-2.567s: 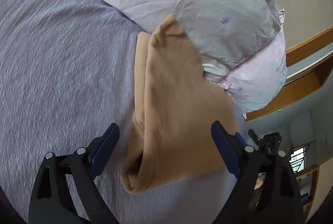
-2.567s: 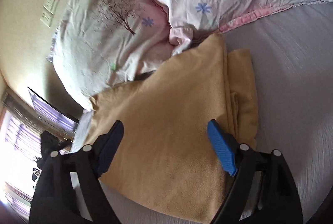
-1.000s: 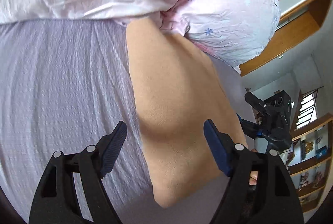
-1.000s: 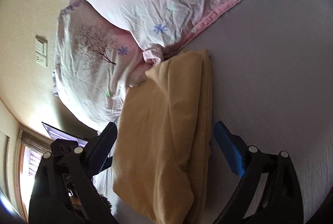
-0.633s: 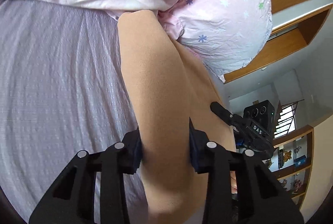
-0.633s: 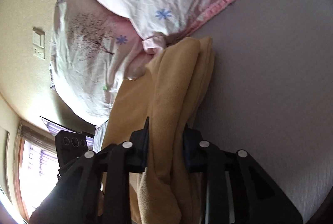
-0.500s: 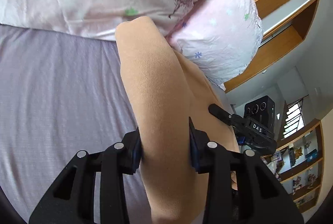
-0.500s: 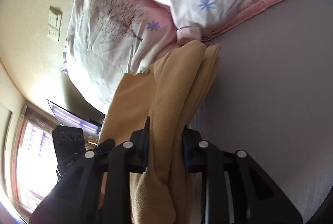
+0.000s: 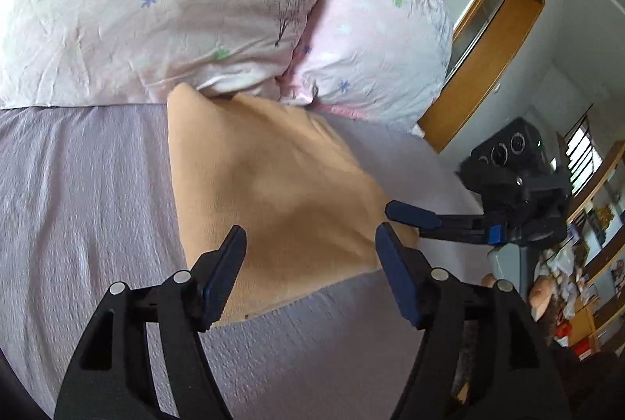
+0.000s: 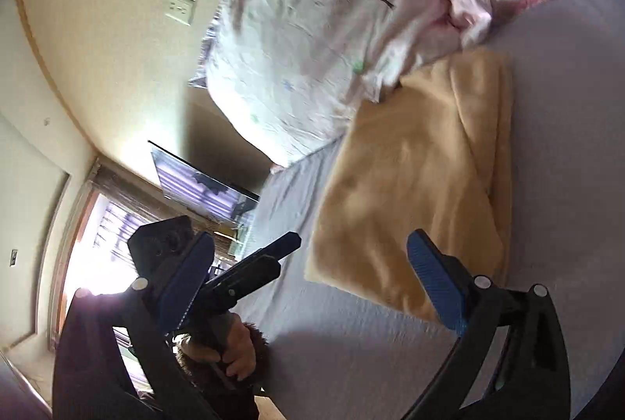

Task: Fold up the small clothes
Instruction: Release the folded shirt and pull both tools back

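Cloth point(image 9: 281, 193): tan, folded flat on bed point(image 9: 78, 185), touching pillows point(image 9: 164, 9)
Left gripper point(image 9: 310, 263): spread, empty
Right gripper point(image 10: 312, 279): spread, empty
Progress: fold apparently complete; little left

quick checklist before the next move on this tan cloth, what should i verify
1. Left gripper free of fabric: ok, its jaws stand wide apart with nothing between them.
2. Right gripper free of fabric: ok, open and empty.
3. Tan cloth lying folded on the bed sheet: ok, it sits as a flat stack with layered edges on one side.
4. Far edge of the cloth clear of the pillows: not ok, that end lies against or under them.
5. Layers lined up evenly: cannot tell, the edges are blurred.
6. Grippers clear of each other: ok, both sit at the cloth's near end with a gap between them.
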